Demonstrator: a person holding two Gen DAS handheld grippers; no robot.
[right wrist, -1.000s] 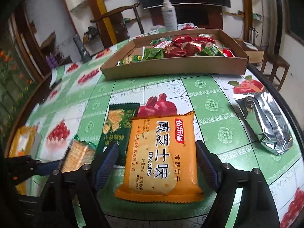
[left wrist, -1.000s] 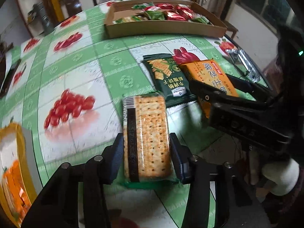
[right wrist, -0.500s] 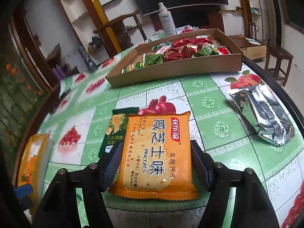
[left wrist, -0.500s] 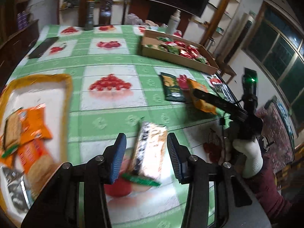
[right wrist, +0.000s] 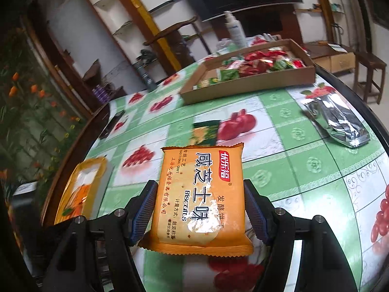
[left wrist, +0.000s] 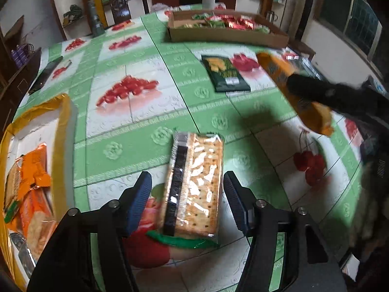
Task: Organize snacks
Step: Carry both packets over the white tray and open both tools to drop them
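Observation:
A clear pack of square crackers [left wrist: 194,185] with a black stripe lies between the fingers of my left gripper [left wrist: 187,202]. Its jaws are opening, and a gap shows on each side of the pack. The pack rests over the green fruit-print tablecloth [left wrist: 136,121], right of the yellow tray [left wrist: 62,121]. My right gripper [right wrist: 198,209] is shut on an orange biscuit pack [right wrist: 201,189] and holds it above the table. In the left wrist view that orange pack [left wrist: 277,70] hangs at the right.
The yellow tray [right wrist: 70,187] holds several orange snack packs. A cardboard box [right wrist: 248,87] of red and green sweets stands at the far side. A dark green cracker pack [right wrist: 204,133] and a silver pack [right wrist: 335,119] lie on the cloth. A dark remote [left wrist: 45,75] lies far left.
The left gripper carried the cracker pack leftwards towards the yellow tray, and its jaws have parted from it. The right gripper shut on the orange pack and lifted it off the table.

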